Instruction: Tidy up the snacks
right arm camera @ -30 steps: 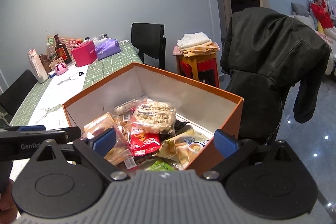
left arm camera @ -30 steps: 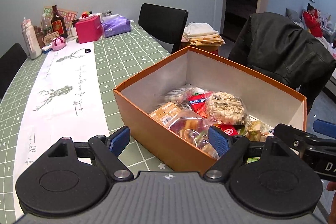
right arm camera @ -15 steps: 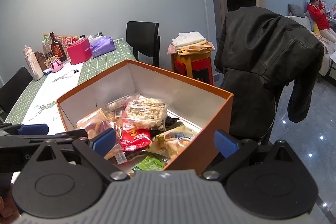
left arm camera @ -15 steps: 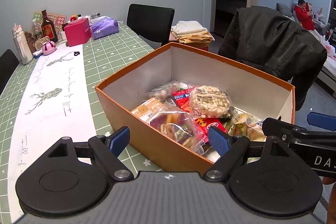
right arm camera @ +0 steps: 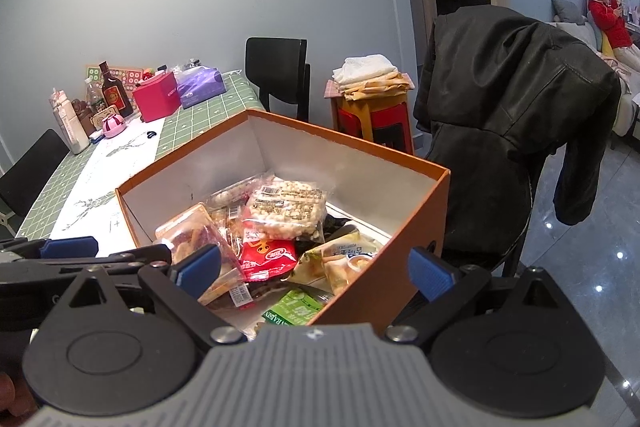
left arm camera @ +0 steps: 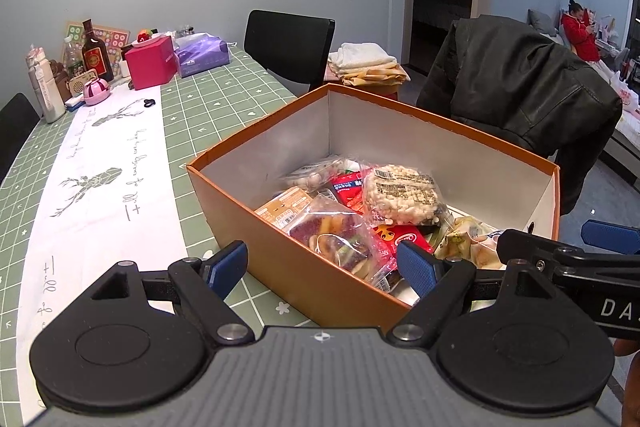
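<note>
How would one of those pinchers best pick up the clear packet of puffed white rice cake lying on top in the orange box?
Probably from above, pinching the rice cake packet by its crimped clear edge. It lies flat on top of the pile, so the orange box walls block sideways approaches.

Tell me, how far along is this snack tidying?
Early, it seems. The snack packets, such as the puffed rice cake and the red packet, lie heaped in the orange box; none sits out on the table. Nothing is in hand: the left tongs and right tongs both hang open and empty. All the sorting seems left.
</note>
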Motion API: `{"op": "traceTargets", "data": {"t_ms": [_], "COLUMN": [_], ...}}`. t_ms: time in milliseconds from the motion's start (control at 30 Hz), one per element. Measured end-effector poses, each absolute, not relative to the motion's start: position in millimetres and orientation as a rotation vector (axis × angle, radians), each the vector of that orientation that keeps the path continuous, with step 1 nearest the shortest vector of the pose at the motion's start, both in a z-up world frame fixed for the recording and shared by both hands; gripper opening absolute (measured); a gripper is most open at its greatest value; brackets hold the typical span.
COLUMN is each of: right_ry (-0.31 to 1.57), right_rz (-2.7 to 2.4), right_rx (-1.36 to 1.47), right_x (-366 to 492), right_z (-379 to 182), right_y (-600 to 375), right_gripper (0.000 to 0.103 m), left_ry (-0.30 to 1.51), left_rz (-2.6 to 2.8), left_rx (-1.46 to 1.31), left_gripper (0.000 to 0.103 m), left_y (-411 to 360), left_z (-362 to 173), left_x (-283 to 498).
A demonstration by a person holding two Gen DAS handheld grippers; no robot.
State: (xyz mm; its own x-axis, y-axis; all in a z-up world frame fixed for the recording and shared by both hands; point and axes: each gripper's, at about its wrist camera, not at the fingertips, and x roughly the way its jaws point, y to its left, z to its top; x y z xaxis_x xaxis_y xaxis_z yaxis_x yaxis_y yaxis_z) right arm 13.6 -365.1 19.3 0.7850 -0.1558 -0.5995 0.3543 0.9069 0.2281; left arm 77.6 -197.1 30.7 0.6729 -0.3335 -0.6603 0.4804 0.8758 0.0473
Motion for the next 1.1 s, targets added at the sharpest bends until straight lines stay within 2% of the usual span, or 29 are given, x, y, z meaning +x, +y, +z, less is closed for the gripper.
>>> {"op": "traceTargets", "data": {"t_ms": [1100], "right_ry": [0.608], "right_rz": [-0.290], "right_rx": [0.332], "right_x": [10.6], "right_z": [23.3], "right_y": [-364.7], "right_gripper": [0.097], "left_ry": [0.684], "left_rz": [-0.465], "left_rx": [0.227], "left_gripper": [0.099], "left_y": [-196.9], "left_z": [35.1], "left_x": [75.5]}}
